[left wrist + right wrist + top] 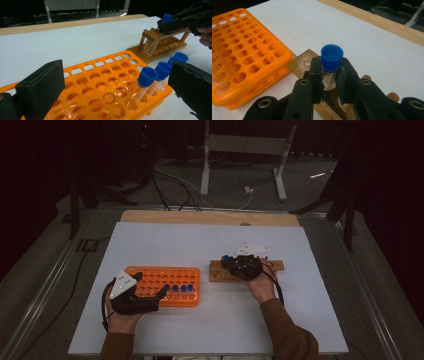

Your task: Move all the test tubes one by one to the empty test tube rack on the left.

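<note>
Black foam-faced pads of the left gripper stand wide apart, with nothing clamped between them. Between and beyond them lies the orange rack, a moulded glossy plastic tray with rows of round wells and a line of oblong slots along its far edge. Four clear tubes with blue ribbed caps stand upright in wells at the rack's near right corner, just beside the right-hand pad.

Right gripper: its jaws are closed on a clear tube, gripping the transparent barrel just below the round blue cap. The tube stands upright over the left end of the wooden stand, a brown varnished two-level holder with turned posts and round holes. No earlier state is referenced for either gripper.

On the white, matt table, the orange rack sits toward the near left, and the wooden stand sits just beside the rack's right end, near the middle of the table. A bare wood strip runs along the far edge.
</note>
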Motion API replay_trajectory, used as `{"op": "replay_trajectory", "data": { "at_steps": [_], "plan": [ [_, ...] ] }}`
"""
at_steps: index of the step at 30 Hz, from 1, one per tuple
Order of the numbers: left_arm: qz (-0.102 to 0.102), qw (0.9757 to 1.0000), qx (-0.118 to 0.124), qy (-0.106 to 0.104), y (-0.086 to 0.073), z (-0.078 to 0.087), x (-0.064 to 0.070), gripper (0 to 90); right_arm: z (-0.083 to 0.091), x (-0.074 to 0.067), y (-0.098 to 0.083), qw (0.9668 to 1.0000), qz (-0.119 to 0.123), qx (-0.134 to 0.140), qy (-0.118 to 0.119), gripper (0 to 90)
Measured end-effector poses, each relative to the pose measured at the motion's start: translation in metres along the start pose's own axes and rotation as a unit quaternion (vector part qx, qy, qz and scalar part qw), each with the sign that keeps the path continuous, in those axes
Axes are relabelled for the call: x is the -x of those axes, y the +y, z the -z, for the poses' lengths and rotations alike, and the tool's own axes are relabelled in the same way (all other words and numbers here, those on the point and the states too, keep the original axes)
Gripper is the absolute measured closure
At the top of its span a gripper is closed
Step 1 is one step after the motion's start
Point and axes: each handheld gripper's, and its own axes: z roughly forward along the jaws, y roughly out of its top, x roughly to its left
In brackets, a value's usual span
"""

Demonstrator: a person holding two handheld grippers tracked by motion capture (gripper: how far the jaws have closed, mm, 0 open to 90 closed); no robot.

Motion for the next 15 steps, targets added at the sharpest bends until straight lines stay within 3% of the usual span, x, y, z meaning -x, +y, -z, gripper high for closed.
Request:
{"op": "replay_trajectory", "data": {
  "at_steps": [15],
  "plan": [
    [-0.003,1.0000,0.002,0.000,0.0021,0.0006,0.0015,1.8,0.0048,0.0010,0.0013,1.0000,-0.003,0.001,-0.002,76.6]
  ]
}}
